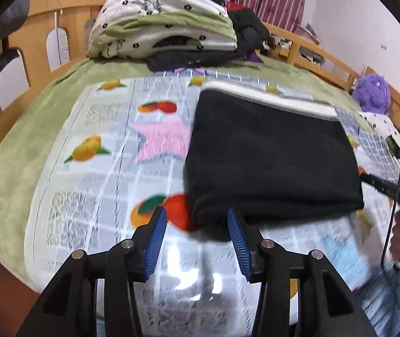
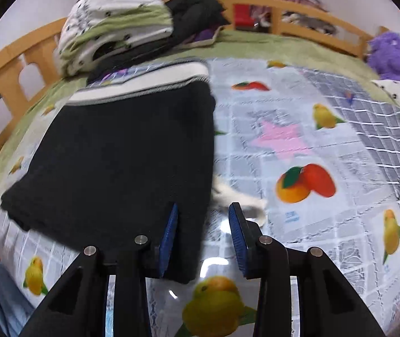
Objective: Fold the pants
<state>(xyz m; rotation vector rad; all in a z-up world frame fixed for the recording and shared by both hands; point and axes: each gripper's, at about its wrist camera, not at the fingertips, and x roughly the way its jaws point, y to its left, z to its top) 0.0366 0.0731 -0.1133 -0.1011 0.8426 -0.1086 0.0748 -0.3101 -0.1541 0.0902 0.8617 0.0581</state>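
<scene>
Fruit-print sheet [image 1: 101,146] covers the bed under both my grippers. My left gripper [image 1: 197,241] hangs with its jaws apart and empty, just at the near left corner of the pants [image 1: 272,157]. My right gripper [image 2: 204,238] is also spread and empty over the pants' near right corner. Folded into a black block, the pants lie flat on the sheet, white waistband [image 2: 143,84] at the far edge. Beyond them sits a stack of quilts [image 1: 166,16], and a purple plush [image 2: 390,56] rests by the wooden rail [image 2: 298,19].

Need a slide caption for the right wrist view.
Open right hand-held gripper poised at the near edge of folded black pants on a fruit-print mat.
</scene>
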